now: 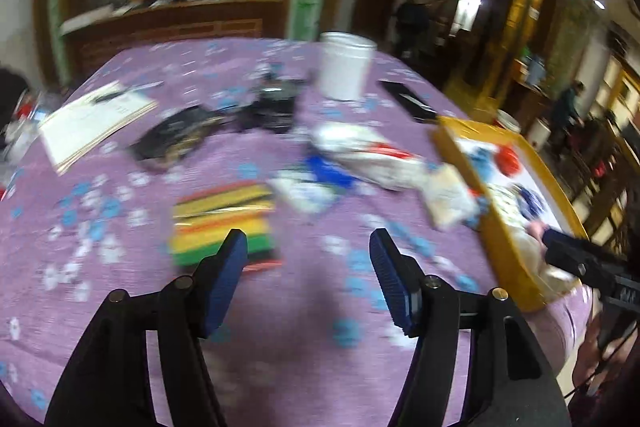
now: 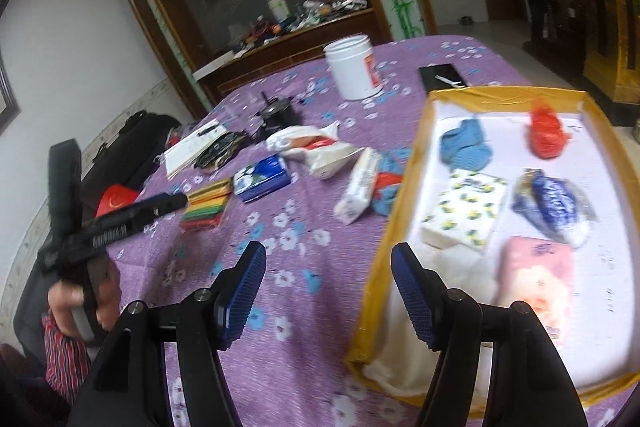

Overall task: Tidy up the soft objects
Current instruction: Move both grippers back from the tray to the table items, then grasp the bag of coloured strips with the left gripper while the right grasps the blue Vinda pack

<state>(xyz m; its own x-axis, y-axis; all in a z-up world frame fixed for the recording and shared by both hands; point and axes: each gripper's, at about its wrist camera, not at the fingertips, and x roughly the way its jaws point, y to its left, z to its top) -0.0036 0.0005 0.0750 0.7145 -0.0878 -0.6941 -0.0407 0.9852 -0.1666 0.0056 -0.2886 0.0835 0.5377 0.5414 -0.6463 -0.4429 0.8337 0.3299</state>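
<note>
My left gripper is open over the purple cloth, just right of a striped stack of sponges. A blue tissue pack and a white plastic bag lie beyond it. My right gripper is open above the near left edge of the yellow-rimmed tray. Inside the tray are a blue cloth, a red bag, a lemon-print tissue pack, a blue-and-white bag and a pink pack. A white pack lies left of the tray. The left gripper shows over the sponges.
A white jar, a black phone, black gadgets and a notebook sit at the far side of the table. A hand holds the left gripper's handle. People stand in the room behind.
</note>
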